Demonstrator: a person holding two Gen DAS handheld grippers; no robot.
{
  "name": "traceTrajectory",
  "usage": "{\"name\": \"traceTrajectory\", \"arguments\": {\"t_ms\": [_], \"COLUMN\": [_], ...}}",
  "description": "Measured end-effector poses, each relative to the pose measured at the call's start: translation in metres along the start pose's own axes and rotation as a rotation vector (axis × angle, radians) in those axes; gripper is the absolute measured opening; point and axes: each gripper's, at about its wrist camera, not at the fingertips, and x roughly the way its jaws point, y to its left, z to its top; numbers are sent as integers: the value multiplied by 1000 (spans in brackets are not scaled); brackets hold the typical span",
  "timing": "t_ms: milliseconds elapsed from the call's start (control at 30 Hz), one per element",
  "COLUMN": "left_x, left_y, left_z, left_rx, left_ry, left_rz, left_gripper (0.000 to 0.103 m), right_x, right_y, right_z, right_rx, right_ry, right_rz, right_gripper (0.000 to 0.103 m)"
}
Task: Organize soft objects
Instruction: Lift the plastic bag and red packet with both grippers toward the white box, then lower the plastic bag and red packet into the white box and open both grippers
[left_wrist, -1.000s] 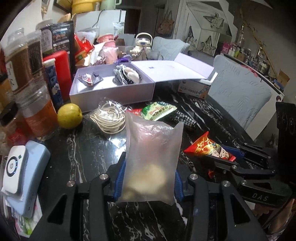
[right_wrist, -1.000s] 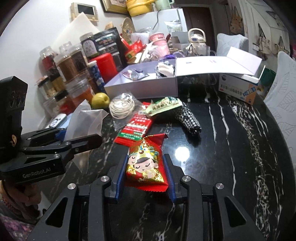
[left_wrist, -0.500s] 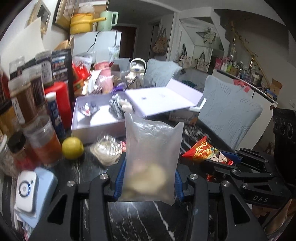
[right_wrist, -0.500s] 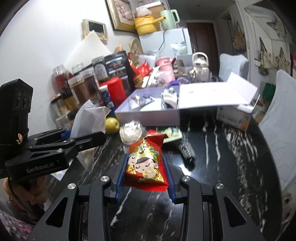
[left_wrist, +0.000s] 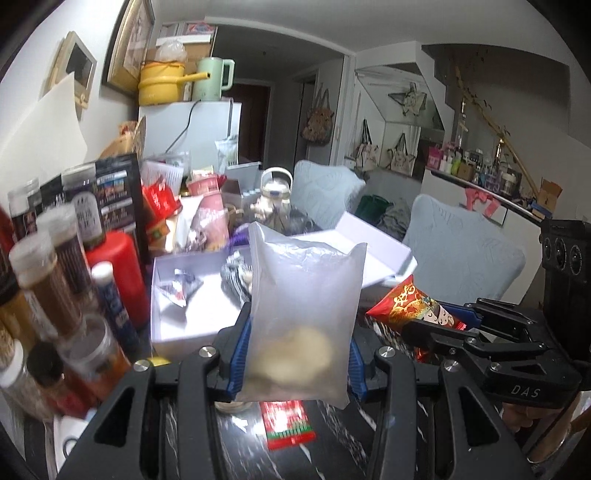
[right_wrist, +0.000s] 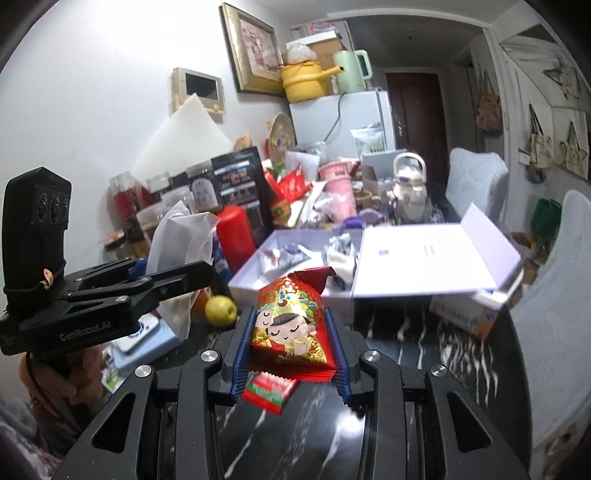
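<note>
Two hand-held grippers, each clamped on one soft packet, raised above the worktop before the open box.

Left hand-held gripper: blue pads pinch the lower sides of a frosted bag, upright, pale lump in its bottom. Right hand-held gripper: pads closed on a red-gold snack pack, cartoon face up, its tip toward the box. From the left wrist view the right gripper sits just beside the bag, to its right. Box holds one foil packet and one striped bundle; lid folded open to the right. One flat red sachet lies on the worktop under the grippers. One yellow-green fruit beside the box's near corner. Several jars and a red canister crowd the left edge, close to the left gripper. The bag blocks much of the box's middle.
</note>
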Motion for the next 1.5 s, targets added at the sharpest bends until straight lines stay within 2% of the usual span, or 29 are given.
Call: {"name": "traceTrajectory", "arguments": {"t_ms": [433, 667, 1000, 1200, 1500], "left_x": [42, 73, 117, 143, 174], "left_y": [31, 56, 84, 101, 123], "left_z": [52, 79, 101, 100, 93], "left_rx": [11, -25, -64, -78, -85], "left_ry": [-59, -73, -79, -53, 36], "left_rz": [46, 61, 100, 142, 206], "left_gripper": [44, 44, 44, 44, 44], "right_x": [33, 69, 120, 153, 207], "right_y": [-9, -19, -35, -44, -51], "right_z": [63, 95, 132, 144, 150], "right_rx": [-61, -67, -72, -52, -19], "right_ry": [-58, -69, -85, -71, -3], "right_rz": [9, 21, 32, 49, 84], "right_gripper": [37, 37, 37, 37, 37]}}
